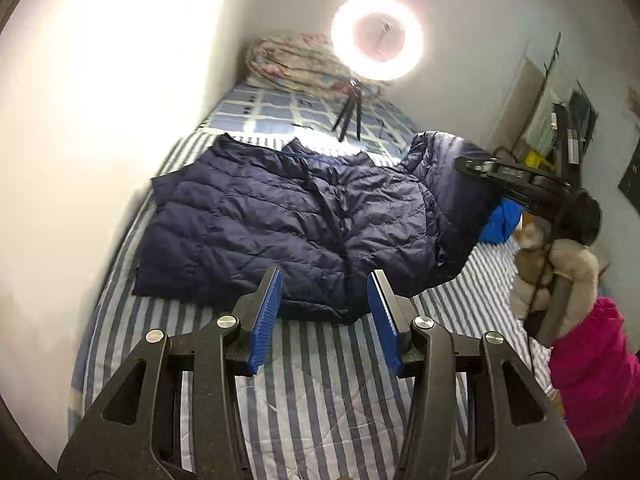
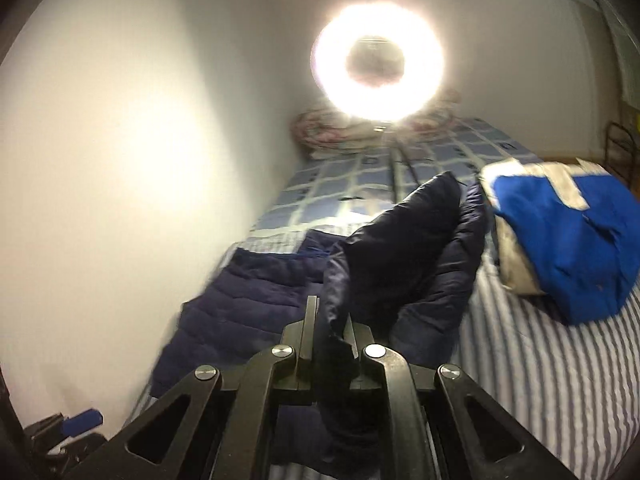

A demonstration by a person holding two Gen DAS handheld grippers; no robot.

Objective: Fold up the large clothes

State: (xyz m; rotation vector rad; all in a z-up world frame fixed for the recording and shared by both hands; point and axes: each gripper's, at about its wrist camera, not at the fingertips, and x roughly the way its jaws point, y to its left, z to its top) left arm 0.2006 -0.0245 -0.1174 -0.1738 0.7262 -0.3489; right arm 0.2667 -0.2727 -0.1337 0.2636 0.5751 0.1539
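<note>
A navy quilted puffer jacket (image 1: 280, 224) lies spread on the striped bed. My left gripper (image 1: 326, 280) hovers open above the jacket's near hem, with nothing between its blue pads (image 1: 267, 312). My right gripper (image 2: 330, 320) is shut on a fold of the jacket's right sleeve (image 2: 400, 248) and holds it raised off the bed. In the left wrist view the right gripper (image 1: 464, 164) shows at the right, with the lifted sleeve (image 1: 444, 168) standing up beneath it. The left gripper (image 2: 80, 420) appears at the lower left of the right wrist view.
A lit ring light (image 1: 378, 38) on a small tripod stands on the checked blanket (image 1: 280, 112) at the far end, before a rolled floral quilt (image 1: 288, 64). A blue and cream garment (image 2: 568, 248) lies to the right. The person's pink sleeve (image 1: 592, 364) is at the bed's right edge. A wall runs along the left.
</note>
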